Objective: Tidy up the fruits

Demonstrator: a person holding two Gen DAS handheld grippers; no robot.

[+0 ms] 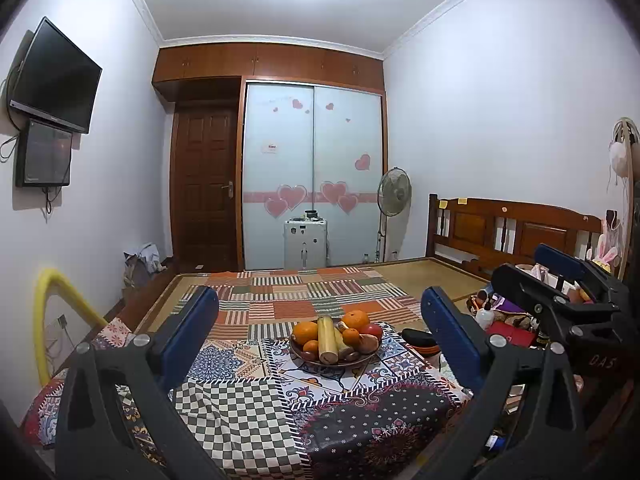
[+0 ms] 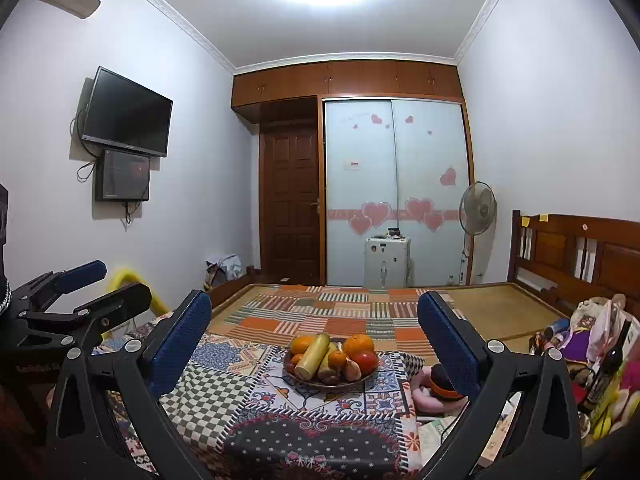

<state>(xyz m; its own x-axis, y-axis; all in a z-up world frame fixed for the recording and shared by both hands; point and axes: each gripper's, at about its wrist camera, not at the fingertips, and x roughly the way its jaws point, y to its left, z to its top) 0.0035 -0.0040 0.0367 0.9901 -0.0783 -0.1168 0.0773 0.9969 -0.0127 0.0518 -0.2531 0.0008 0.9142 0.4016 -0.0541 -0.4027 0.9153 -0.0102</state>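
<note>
Looking at the fruit bowl point(image 1: 334, 356) as our landmark: it sits on the patchwork cloth point(image 1: 248, 404), and both grippers hang short of it, nothing between them and it. We see the left gripper point(image 1: 320, 344) with its blue pads spread wide, empty; the right gripper point(image 2: 314, 354) likewise wide apart, empty. In the left view the right gripper pokes in right of the bowl.

Around the bowl: a black-and-orange pouch point(image 1: 420, 342) just right of it, a heap of toys and bottles point(image 1: 504, 316) further right, a yellow foam tube point(image 1: 48, 320) well left. Behind the bowl we see a striped patchwork quilt point(image 1: 312, 292) on the woven mat, then a white suitcase point(image 1: 306, 244), a standing fan point(image 1: 394, 192), heart-stickered sliding doors point(image 1: 312, 176) and a wooden door point(image 1: 204, 188). A wooden headboard point(image 1: 516, 228) stands right rear, a TV point(image 1: 56, 76) on the left wall.

In the bowl: two large oranges point(image 1: 356, 319), smaller orange fruits, a red round fruit point(image 1: 371, 330), and a long pale-yellow cylinder point(image 1: 326, 338) lying across the pile. Brown pieces near the bowl's near edge are too small for us to identify. The bowl is shallow, dark, round; most of its inside is hidden by fruit. The heap on the right is cut off by the gripper body and the frame edge.
</note>
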